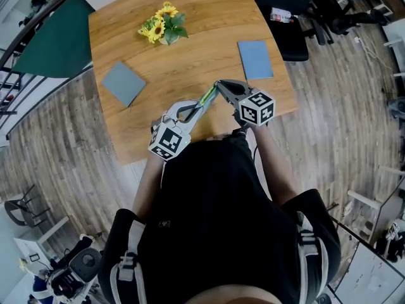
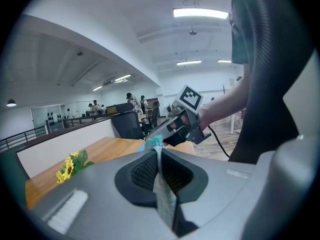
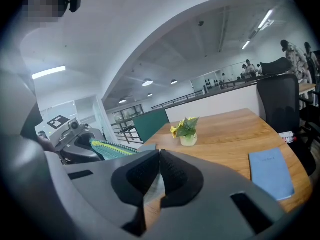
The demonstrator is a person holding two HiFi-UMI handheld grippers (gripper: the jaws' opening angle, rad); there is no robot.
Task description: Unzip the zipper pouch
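A green striped zipper pouch (image 1: 207, 97) hangs in the air over the wooden table's (image 1: 196, 56) near edge, stretched between my two grippers. In the head view my left gripper (image 1: 192, 111) is shut on its near end. The left gripper view shows a thin strip of the pouch (image 2: 163, 194) pinched between the jaws, its teal tip (image 2: 154, 143) sticking out. My right gripper (image 1: 219, 86) is shut on the far end. In the right gripper view a thin pale tab (image 3: 154, 188) sits in its jaws (image 3: 159, 152). The knit pouch (image 3: 112, 148) runs left to the other gripper (image 3: 75, 136).
A small vase of sunflowers (image 1: 163, 29) stands at the table's far side. Two blue-grey notebooks (image 1: 123, 83) (image 1: 255, 59) lie left and right of the middle. A black office chair (image 1: 288, 18) is past the right edge, a green chair back (image 1: 57, 43) at the left.
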